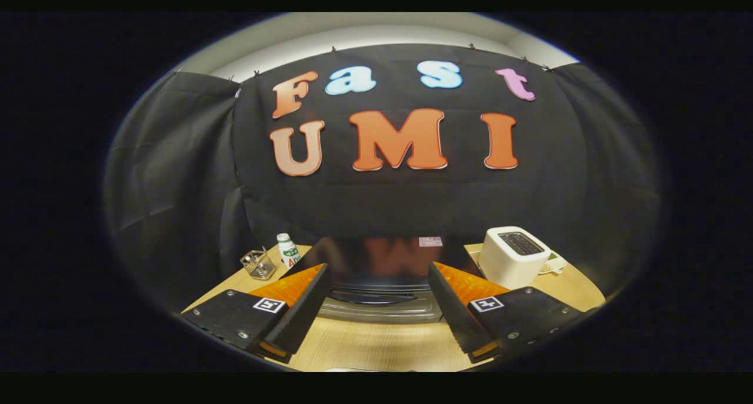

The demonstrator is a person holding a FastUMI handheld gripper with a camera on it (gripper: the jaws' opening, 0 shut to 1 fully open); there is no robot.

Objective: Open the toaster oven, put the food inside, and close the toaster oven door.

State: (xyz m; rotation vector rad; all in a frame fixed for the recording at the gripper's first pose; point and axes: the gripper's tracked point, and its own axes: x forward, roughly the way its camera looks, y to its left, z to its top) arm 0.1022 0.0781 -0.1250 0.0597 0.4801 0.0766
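A black toaster oven point(376, 263) with a glossy top stands on the wooden table point(376, 345), just ahead of my fingers. Its silver door handle point(379, 310) runs across the front, level with the fingertips, and the door looks closed. My gripper point(376, 280) is open, its two fingers spread wide to either side of the oven's front with nothing between them. No food shows ahead of the fingers.
A white pop-up toaster point(513, 257) stands right of the oven, with a small plate point(553, 266) behind it. Left of the oven are a wire holder point(257, 264) and a small white bottle point(287, 250). Black cloth walls close the table's back and sides.
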